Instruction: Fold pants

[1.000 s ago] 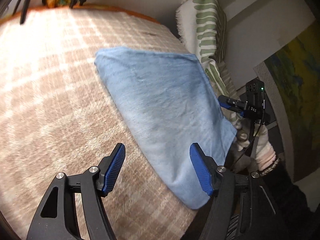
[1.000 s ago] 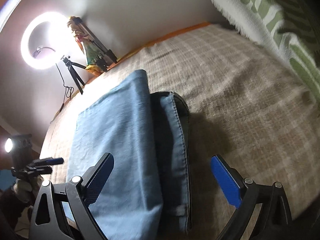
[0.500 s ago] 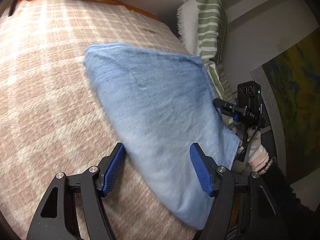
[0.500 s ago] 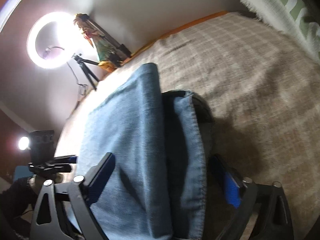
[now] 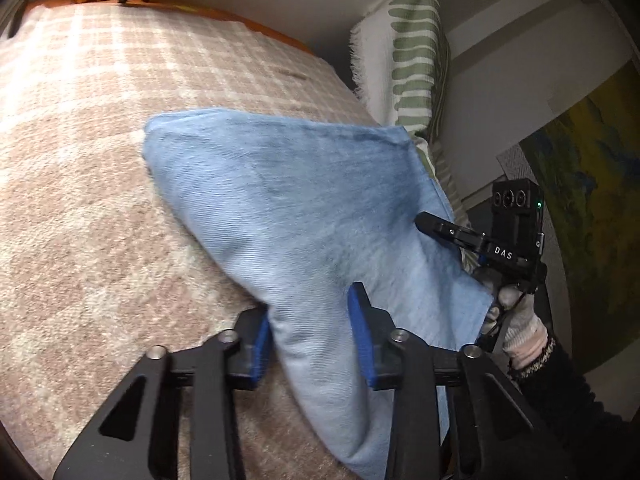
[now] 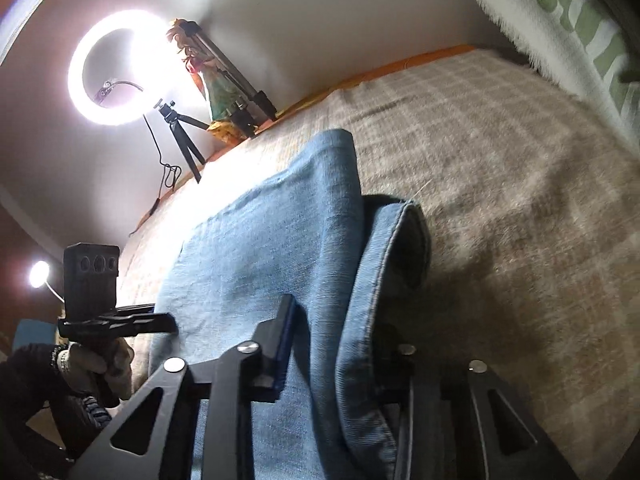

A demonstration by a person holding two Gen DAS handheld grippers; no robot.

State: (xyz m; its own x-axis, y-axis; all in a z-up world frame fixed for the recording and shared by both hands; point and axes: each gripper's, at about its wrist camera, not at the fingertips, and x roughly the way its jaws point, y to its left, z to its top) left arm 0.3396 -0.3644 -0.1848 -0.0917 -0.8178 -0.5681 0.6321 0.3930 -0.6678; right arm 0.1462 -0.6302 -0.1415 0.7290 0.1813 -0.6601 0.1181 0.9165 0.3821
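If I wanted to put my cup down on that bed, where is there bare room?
The checked blanket lies bare left of the blue pants, up to the orange edge. Another bare stretch runs between the pants and the striped pillow. Crowded: the near edge, where both tongs grip the denim.

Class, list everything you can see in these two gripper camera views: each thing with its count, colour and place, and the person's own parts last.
pants: one, light blue denim, folded on the blanket
blanket: one, beige plaid, covering the bed
throw: one, white with green stripes, at the bed's far side
ring light: one, glowing white, on a black tripod by the wall
left gripper: one, black with blue pads, shut on pants
right gripper: one, black, blue pads, shut on pants
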